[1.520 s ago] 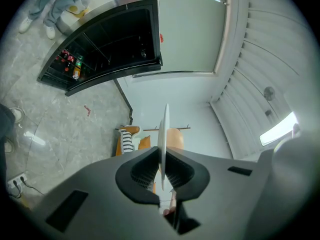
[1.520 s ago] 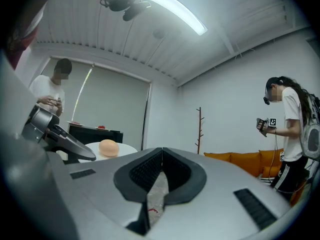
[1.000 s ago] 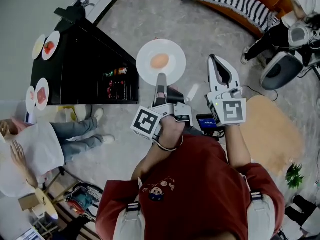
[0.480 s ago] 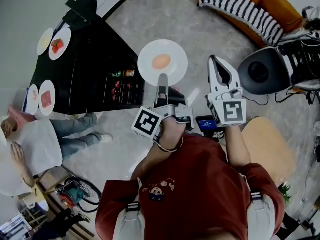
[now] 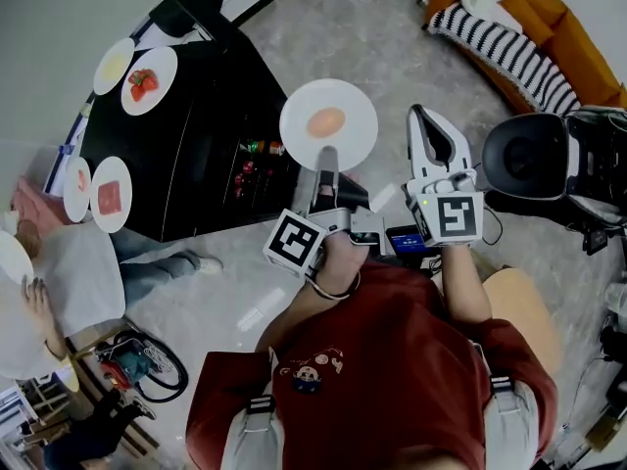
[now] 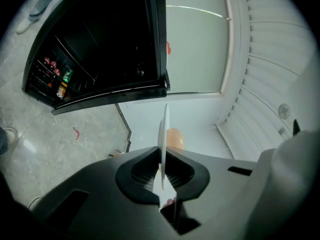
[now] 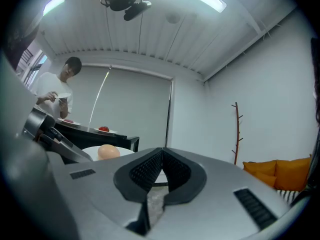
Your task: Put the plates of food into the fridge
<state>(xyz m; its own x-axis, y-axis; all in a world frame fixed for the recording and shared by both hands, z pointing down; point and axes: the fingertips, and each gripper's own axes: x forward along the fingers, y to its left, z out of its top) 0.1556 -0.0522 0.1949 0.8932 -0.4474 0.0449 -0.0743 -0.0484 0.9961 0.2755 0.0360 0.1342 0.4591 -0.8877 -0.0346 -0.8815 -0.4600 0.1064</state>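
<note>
White plate point(image 5: 351, 101) carrying a round orange food point(image 5: 325, 122) is sitting at upper centre of the head view, its near rim clamped in the left gripper point(image 5: 323, 157). The black fridge point(image 5: 196, 135) is lying just left of it, nearer this arm. The right gripper point(image 5: 421, 123) is pointing alongside, jaws together on nothing.

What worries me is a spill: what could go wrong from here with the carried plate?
The left gripper pinches the round white plate by one edge only, so it could tilt or slip. The smooth orange-pink lump of food lies loose and might roll off. The right gripper, shut and empty, gives no support.
</note>
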